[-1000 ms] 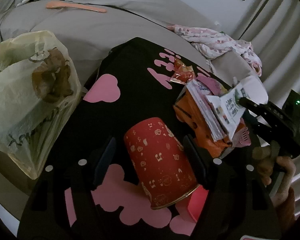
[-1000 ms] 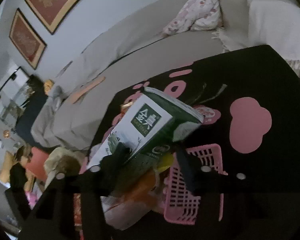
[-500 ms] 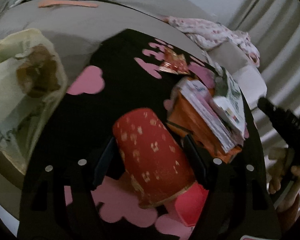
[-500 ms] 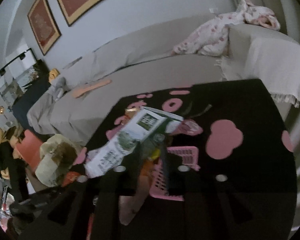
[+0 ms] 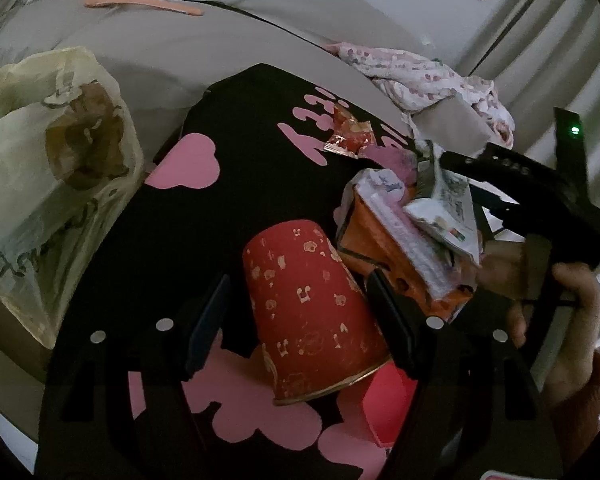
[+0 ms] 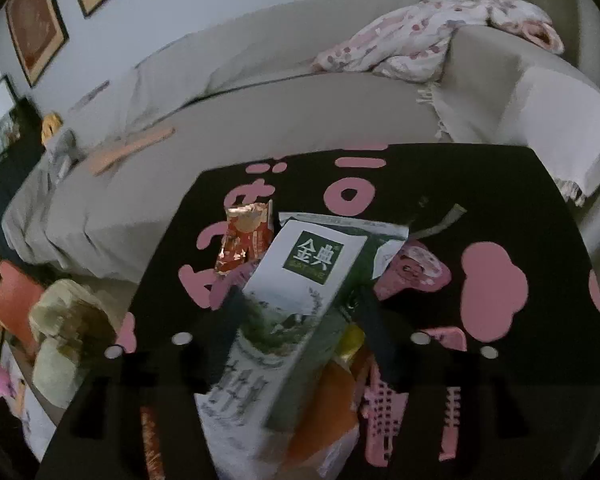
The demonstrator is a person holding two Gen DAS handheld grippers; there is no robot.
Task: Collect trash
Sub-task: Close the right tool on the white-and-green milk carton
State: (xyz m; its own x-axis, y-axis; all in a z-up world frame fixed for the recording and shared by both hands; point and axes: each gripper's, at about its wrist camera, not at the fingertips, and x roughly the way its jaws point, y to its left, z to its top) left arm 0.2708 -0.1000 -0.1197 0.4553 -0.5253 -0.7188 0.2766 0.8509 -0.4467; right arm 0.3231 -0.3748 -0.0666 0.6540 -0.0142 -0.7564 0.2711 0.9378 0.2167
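— Yellowish plastic is what I am seeing first at the left: a bag (image 5: 40,184) sagging off the left edge of the bench (image 5: 172,232), with something brown inside it. What is sitting beside it?

— Black cloth with pink shapes is covering the bench. Near its front edge the red paper cup (image 5: 312,312) is lying tilted, rim toward the camera, between the fingers of the left gripper (image 5: 300,320).

— Are those fingers pinching it?

— The right finger (image 5: 392,328) is lying against the cup's side; the left one seems to be standing just clear, so I cannot tell whether they are truly gripping. They are standing wide either way.

— And farther right?

— A foil snack wrapper (image 5: 348,138) is lying toward the far edge. Right of the cup, a heap of trash is filling the pink basket (image 6: 384,412): an orange packet (image 5: 380,256), crumpled papers and a white and green milk carton (image 6: 296,304) on top.

— Where is the right gripper (image 6: 296,312)?

— It is hanging over that heap, a hand (image 5: 560,344) gripping its handle. Its fingers are opening, and the carton is lying lengthwise between them, resting on the heap. I cannot tell whether they are touching the carton's sides.

— Anything at the far right?

— A flat pink wrapper (image 6: 412,276) is lying on the cloth just beyond the basket, and a flowered garment (image 6: 420,40) is draping over the grey sofa (image 6: 260,120) behind the bench.
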